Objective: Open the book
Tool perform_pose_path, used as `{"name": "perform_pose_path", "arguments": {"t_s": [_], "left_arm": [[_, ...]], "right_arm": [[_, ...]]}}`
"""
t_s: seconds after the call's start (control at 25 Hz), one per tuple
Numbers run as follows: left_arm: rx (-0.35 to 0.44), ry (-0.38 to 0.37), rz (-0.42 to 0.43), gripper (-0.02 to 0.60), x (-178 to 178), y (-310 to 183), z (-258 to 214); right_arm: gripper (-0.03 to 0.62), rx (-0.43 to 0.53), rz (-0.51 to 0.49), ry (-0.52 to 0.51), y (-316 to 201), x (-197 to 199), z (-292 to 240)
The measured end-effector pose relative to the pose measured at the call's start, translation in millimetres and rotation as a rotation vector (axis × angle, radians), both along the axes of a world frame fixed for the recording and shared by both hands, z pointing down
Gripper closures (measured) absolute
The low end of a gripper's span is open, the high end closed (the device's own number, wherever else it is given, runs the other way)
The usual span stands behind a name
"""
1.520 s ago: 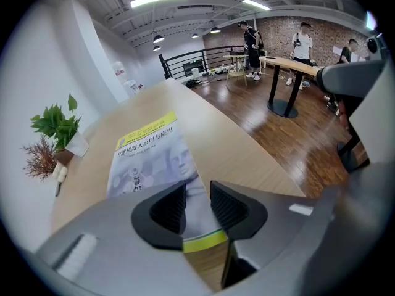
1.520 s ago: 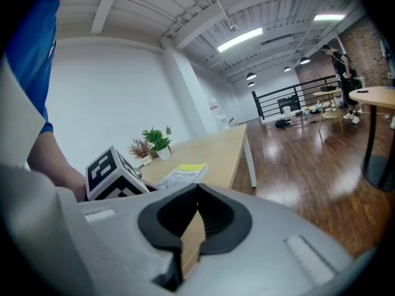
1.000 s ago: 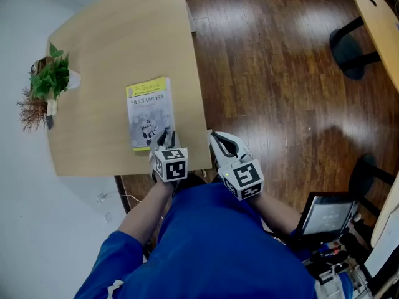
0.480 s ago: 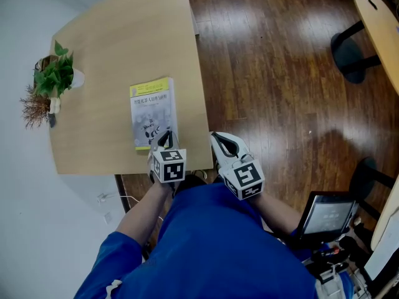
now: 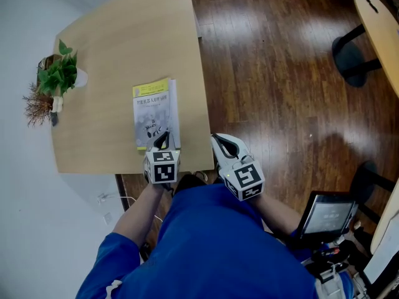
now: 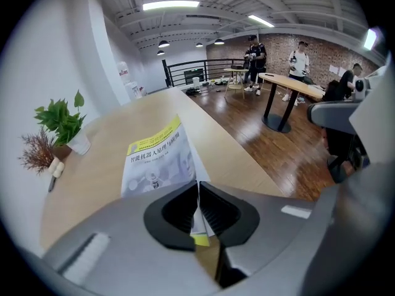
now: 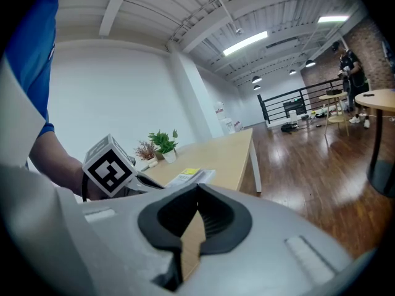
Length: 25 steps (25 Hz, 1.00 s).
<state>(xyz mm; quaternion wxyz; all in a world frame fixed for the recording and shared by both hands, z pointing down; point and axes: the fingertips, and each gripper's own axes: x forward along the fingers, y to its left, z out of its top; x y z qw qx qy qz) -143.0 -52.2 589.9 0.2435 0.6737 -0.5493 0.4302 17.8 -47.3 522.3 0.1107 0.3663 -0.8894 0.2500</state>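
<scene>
Left gripper view shows the weak point of this grasp: the left claw [image 6: 197, 187] has just been closing and is now pinched on the thin near edge of the book [image 6: 157, 159], where the cover and perhaps a few leaves sit between its pads. I cannot tell how many sheets it has caught.

If the pinch holds more than the cover, lifting would likely open the book partway in instead of at the front. If it holds only a sliver of paper, the sheet could slip out, crease or tear as the claw rises. Nothing else weighs the book down, so a pull might drag the whole volume across the tabletop [image 5: 112, 55] instead of hinging the cover.

The right claw [image 5: 219, 141] is pressed together with nothing in it and hangs just off the tabletop's side, too far over to steady anything.

From the left claw, the book lies flat and closed, stretching straight ahead from its tips, with the yellow title band at the far end. From the right claw, the book is ahead and to the left, apart from it. A potted plant [image 5: 57, 76] stands well off to the left claw's far left.
</scene>
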Motion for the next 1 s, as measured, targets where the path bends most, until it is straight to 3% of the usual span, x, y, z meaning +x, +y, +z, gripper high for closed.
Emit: {"name": "perform_pose_path", "arguments": {"t_s": [0.64,1.0], "left_arm": [[0.056,0.160,-0.054,0.565,-28,3,-43],[0.090,0.237,-0.062,0.563,-79,9,-53]], "right_arm": [[0.591,0.037,-0.010,0.015,-5,-33,-26],[0.591,0.068,0.012,0.048,1,-83,-36]]}}
